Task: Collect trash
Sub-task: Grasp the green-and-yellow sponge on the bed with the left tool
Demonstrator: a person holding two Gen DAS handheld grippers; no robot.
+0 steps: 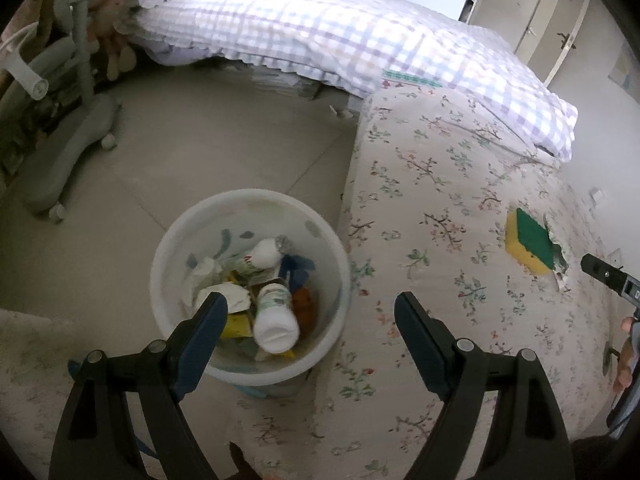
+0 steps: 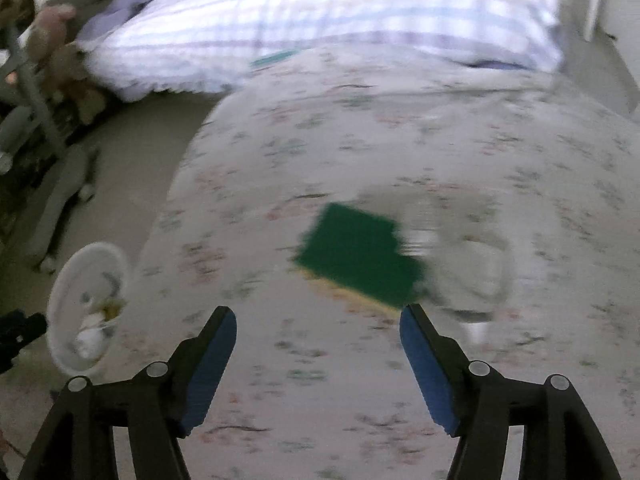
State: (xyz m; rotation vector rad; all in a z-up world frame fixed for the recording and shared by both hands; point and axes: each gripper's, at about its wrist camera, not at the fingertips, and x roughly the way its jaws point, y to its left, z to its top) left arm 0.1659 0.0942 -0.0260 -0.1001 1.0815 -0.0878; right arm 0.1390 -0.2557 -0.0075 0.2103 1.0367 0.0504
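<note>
A white bin (image 1: pixel 176 236) stands on the floor beside the bed and holds several pieces of trash, among them a white bottle (image 1: pixel 275 318). My left gripper (image 1: pixel 311 304) is open and empty just above the bin's near rim. A green and yellow sponge (image 1: pixel 530 241) lies on the floral bedspread, with a clear crumpled wrapper (image 1: pixel 562 264) beside it. In the blurred right wrist view my right gripper (image 2: pixel 318 316) is open and empty, just short of the sponge (image 2: pixel 360 258). The wrapper (image 2: pixel 476 264) lies to the sponge's right. The bin (image 2: pixel 68 276) shows at far left.
A checked quilt (image 1: pixel 320 36) covers the far part of the bed (image 1: pixel 440 160). A grey wheeled stand (image 1: pixel 68 152) and stuffed toys (image 1: pixel 112 20) stand at the left on the tiled floor (image 1: pixel 200 140). A door (image 1: pixel 536 20) is at the back right.
</note>
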